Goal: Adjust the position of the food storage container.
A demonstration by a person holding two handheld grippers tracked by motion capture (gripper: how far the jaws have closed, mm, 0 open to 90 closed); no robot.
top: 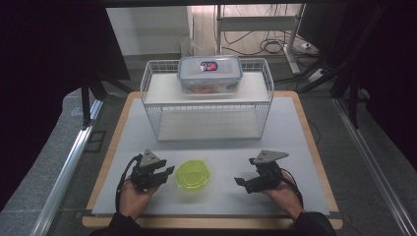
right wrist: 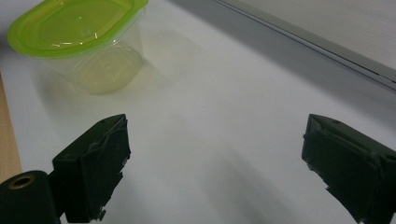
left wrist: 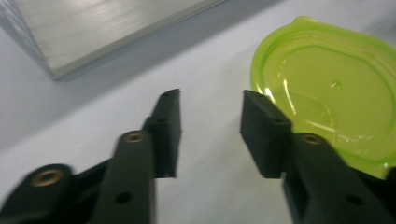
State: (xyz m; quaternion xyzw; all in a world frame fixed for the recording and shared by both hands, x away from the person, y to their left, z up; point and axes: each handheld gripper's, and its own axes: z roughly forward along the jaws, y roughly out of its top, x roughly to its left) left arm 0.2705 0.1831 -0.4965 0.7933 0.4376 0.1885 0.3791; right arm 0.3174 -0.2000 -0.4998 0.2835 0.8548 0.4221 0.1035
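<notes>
Flanking a green-lidded tub [top: 193,179] on the white mat [top: 295,128], the left gripper [top: 167,170] and right gripper [top: 239,182] rest with jaws spread, empty.

My left hand [top: 132,195] comes in from the near edge and holds the left gripper [top: 164,171], which points forward and a little toward my right side. Its jaws stand apart with a moderate gap, and nothing is between them. In the left gripper view [left wrist: 210,133] the two black pads face each other and both look blurred at the near end. My right hand [top: 285,191] holds the right gripper [top: 239,181], turned inward so it points toward my left one. Its jaws are spread wide [right wrist: 215,163], with nothing between them. The two grippers are well apart from each other.
</notes>
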